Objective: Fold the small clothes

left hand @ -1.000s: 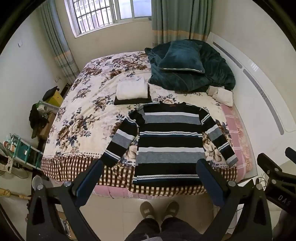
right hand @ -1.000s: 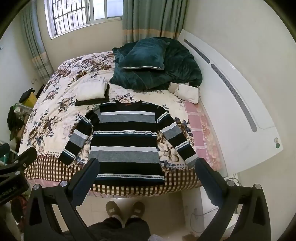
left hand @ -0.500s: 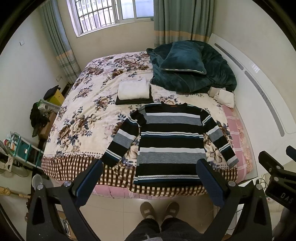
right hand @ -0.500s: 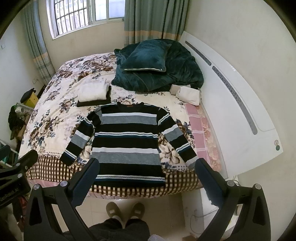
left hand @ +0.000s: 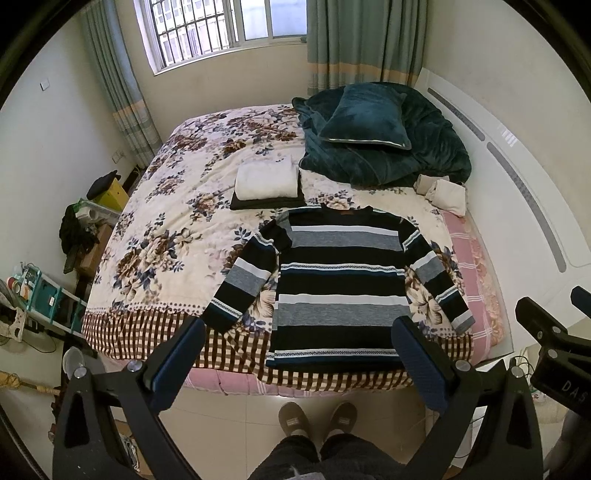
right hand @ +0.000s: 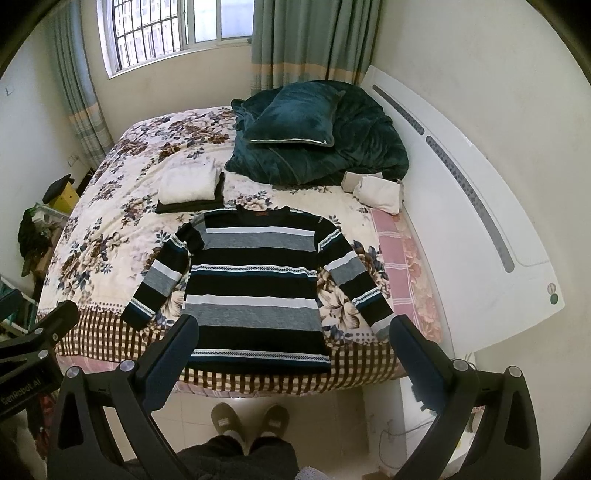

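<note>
Floral bed [left hand: 173, 236] under flat striped sweater [left hand: 340, 284], sleeves spread; left tool [left hand: 297, 328] and right tool [right hand: 293, 325] both released, empty.

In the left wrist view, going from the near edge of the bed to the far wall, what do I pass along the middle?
Striped sweater → folded white garment on a dark one → teal pillow on the teal blanket → window.

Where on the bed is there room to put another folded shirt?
The floral bedspread lies bare left of the striped sweater and the folded white-on-black stack. The headboard side is crowded by the teal blanket heap and rolled beige cloths.
</note>
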`<action>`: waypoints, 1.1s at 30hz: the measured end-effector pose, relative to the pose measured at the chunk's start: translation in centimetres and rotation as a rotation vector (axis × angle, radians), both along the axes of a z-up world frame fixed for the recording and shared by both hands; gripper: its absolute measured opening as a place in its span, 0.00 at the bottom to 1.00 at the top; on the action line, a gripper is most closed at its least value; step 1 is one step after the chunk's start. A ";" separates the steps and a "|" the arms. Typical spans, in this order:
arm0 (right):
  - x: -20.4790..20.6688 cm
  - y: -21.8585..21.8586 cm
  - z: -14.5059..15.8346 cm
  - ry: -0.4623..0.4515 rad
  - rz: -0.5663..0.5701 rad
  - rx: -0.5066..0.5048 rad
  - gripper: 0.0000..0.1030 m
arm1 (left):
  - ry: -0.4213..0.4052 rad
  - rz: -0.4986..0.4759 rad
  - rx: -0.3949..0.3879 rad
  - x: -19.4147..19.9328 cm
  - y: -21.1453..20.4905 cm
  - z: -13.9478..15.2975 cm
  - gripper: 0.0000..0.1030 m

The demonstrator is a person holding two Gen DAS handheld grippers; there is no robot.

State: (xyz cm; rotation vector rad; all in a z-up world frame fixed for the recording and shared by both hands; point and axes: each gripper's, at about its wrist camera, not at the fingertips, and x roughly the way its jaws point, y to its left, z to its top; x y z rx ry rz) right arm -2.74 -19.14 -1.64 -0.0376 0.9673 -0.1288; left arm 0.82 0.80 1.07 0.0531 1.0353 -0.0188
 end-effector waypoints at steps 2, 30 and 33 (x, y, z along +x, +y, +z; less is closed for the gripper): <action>0.0 0.0 0.0 0.001 -0.002 -0.001 1.00 | -0.001 -0.001 0.001 0.2 0.1 0.1 1.00; -0.1 0.6 0.4 -0.004 -0.003 -0.004 1.00 | -0.015 0.004 -0.003 0.1 -1.0 0.4 1.00; -0.2 0.6 0.4 -0.005 -0.002 -0.005 1.00 | -0.016 0.001 -0.001 -0.4 -1.0 0.6 1.00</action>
